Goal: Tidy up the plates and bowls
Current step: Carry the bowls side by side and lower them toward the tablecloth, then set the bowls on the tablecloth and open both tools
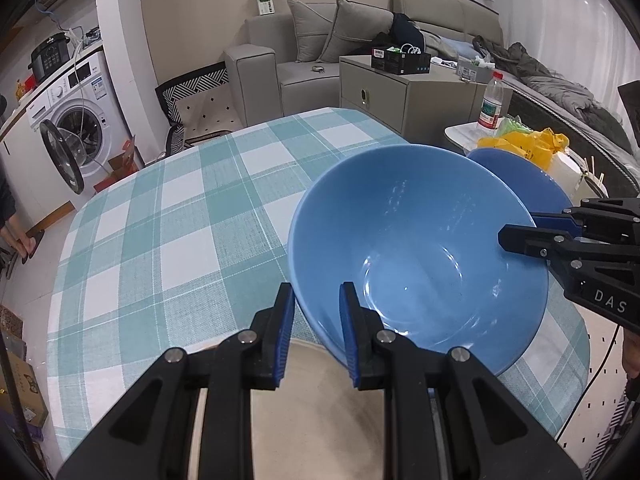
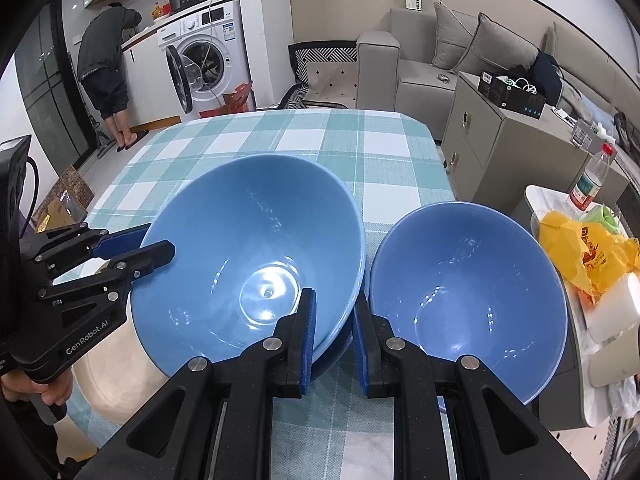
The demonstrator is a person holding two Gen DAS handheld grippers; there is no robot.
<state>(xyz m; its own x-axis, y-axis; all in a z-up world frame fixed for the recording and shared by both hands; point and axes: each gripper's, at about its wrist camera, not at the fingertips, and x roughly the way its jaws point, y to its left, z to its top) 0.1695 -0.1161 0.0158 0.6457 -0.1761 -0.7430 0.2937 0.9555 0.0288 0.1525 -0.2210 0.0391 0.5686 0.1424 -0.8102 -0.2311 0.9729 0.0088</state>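
A large blue bowl (image 1: 416,248) (image 2: 248,256) is tilted over the checked tablecloth (image 1: 180,220). My left gripper (image 1: 316,300) (image 2: 156,244) is shut on its left rim. My right gripper (image 2: 334,308) (image 1: 516,228) straddles its right rim; its fingers stand slightly apart around the wall, and contact is not clear. A smaller blue bowl (image 2: 468,292) (image 1: 520,176) sits just right of the large one, beside my right gripper. A beige plate (image 2: 104,368) (image 1: 312,412) lies under the large bowl's near side.
A side table (image 2: 540,196) on the right holds a yellow bag (image 2: 580,248), a water bottle (image 2: 592,180) and a white cup (image 2: 612,304). A grey cabinet (image 2: 492,140) and sofa (image 2: 440,56) stand behind. A person (image 2: 108,68) bends by the washing machine (image 2: 200,52).
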